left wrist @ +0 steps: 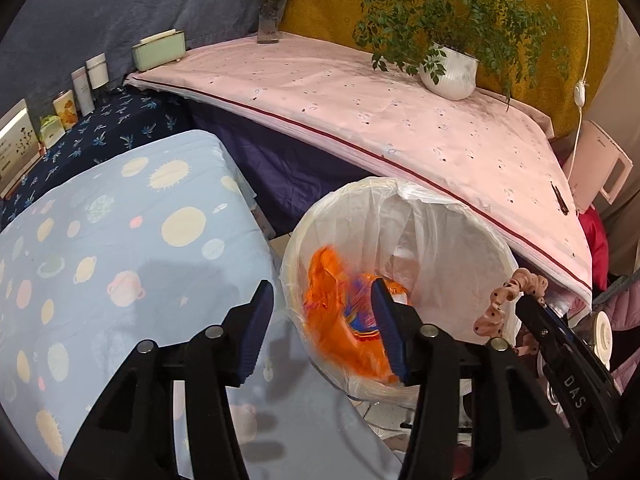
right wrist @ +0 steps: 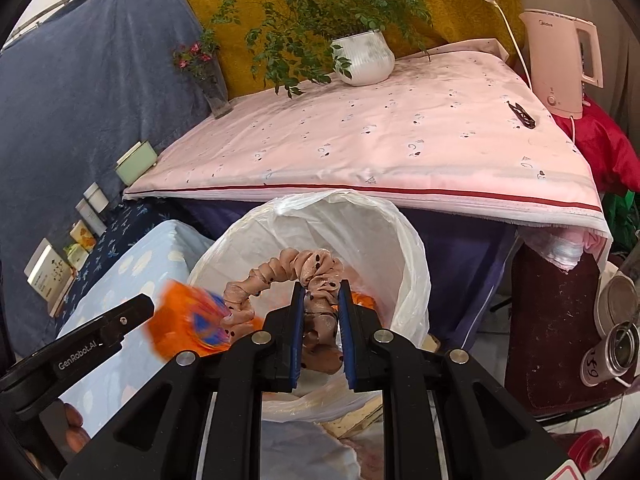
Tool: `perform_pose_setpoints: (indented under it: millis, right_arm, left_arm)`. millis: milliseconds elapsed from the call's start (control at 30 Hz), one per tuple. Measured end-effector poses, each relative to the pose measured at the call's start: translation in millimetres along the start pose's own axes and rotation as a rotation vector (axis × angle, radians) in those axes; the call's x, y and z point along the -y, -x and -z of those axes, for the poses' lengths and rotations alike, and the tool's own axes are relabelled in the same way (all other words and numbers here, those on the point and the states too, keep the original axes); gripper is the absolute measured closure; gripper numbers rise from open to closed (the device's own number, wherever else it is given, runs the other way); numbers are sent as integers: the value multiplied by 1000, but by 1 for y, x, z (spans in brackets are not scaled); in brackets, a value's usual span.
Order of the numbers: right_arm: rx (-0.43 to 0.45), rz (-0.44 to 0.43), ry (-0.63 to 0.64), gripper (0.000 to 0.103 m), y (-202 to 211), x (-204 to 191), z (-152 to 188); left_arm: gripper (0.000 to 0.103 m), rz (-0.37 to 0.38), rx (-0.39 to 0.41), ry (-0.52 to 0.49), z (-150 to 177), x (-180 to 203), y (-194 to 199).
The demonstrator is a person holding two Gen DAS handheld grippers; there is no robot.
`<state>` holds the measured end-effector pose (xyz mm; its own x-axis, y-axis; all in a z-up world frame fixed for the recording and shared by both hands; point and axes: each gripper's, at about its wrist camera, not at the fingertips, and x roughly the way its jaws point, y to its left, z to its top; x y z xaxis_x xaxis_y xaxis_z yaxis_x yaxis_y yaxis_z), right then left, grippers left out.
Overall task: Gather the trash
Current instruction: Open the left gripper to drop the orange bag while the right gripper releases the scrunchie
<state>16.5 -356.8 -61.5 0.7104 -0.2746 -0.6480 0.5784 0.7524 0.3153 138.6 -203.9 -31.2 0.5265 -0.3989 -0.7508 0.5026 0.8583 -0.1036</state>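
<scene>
A white bin with a clear plastic liner (left wrist: 440, 232) (right wrist: 360, 216) stands on the floor between two covered tables. An orange wrapper (left wrist: 340, 312) (right wrist: 184, 324) shows blurred over the bin's mouth, loose between the fingers of my left gripper (left wrist: 320, 294). That gripper is open, and its blue pads do not press on the wrapper. My right gripper (right wrist: 320, 294) is shut on a beige-pink scrunchie with black dots (right wrist: 296, 272) (left wrist: 504, 300), held above the bin's opening. In the left wrist view the right gripper comes in from the right edge.
A pink-clothed table (left wrist: 360, 112) behind the bin bears a potted plant (left wrist: 450, 72), a flower vase (left wrist: 270, 20) and a black clip (right wrist: 520, 114). A kettle (right wrist: 560, 60) stands at the right. A light-blue planet-print surface (left wrist: 120, 240) lies on the left, with boxes and bottles (left wrist: 84, 88) along the wall.
</scene>
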Motion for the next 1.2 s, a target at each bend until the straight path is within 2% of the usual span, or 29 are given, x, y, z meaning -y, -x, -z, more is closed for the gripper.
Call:
perform_pose_setpoints:
  millis: [267,700,900,1067,1200]
  right_arm:
    - [-13,-6,15,87,-8,-6,1]
    - [-35,-28,67,85,-27,-30,-1]
    - [-28,-24,92,79,-32,-44,-1]
    - [-18,-19,103,70,-31,-50,-1]
    - [-14,-19,108,69,-29,-52,-1]
  left_arm:
    - [55,-27,-29,22,11,-13,-6]
    - [55,-76,-22,35,20,-33,0]
    - [53,-96,-21,42,22,-40,0]
    - [48,-106,-18,57,26,-46,3]
    - [48,-109,-23,67,30,-51,4]
